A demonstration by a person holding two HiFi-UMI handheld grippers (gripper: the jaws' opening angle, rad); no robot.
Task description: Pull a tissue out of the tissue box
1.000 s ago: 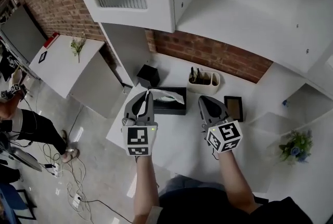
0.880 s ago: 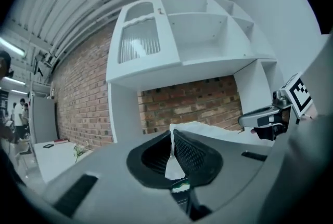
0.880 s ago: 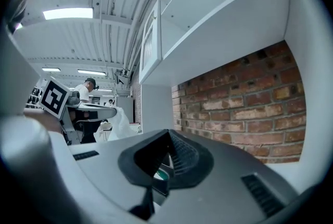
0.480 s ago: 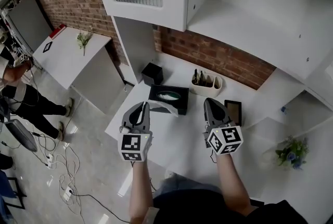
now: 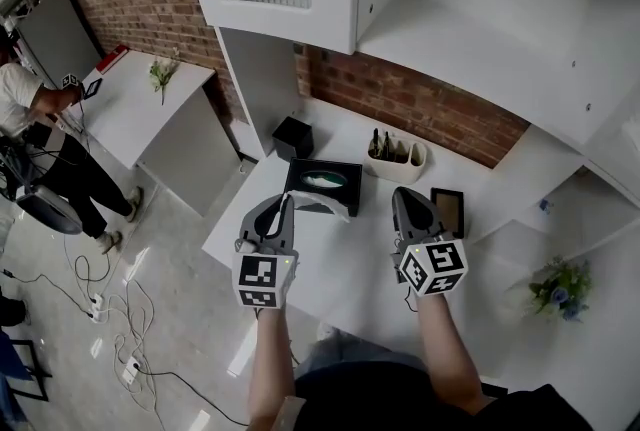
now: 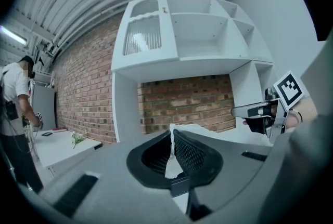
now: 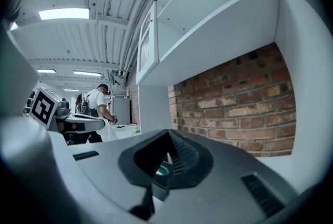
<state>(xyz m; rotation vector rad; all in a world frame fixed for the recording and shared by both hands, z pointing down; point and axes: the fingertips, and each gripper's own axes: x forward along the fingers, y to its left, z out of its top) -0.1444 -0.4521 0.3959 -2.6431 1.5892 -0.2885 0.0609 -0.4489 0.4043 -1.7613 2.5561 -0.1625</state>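
Evidently the main step is nearly done. The left gripper [image 5: 287, 202] has its jaws pressed together on a white tissue [image 5: 326, 209]. The left gripper view confirms this: the sheet is pinched between the ribbed pads and shows above and below them [image 6: 171, 163].

In the head view the tissue trails from the jaw tips towards the black tissue box [image 5: 349, 176] and drapes over the box's near edge. The box sits on the white counter [image 5: 350, 269], just beyond both grippers, and pale material is visible in its oval opening. That material looks to be the next sheet, not the one held. I cannot tell whether the trailing end of the held sheet is fully free of the opening or only resting on the box.

The right gripper [image 5: 400, 197] hangs beside the box, apart from it. Its jaws are closed and its own view shows nothing between them [image 7: 166, 137]. It does not brace the box.

Assessment: grasp made, extraction largely complete. What remains, in my judgement, is to draw the tissue clear of the box edge.
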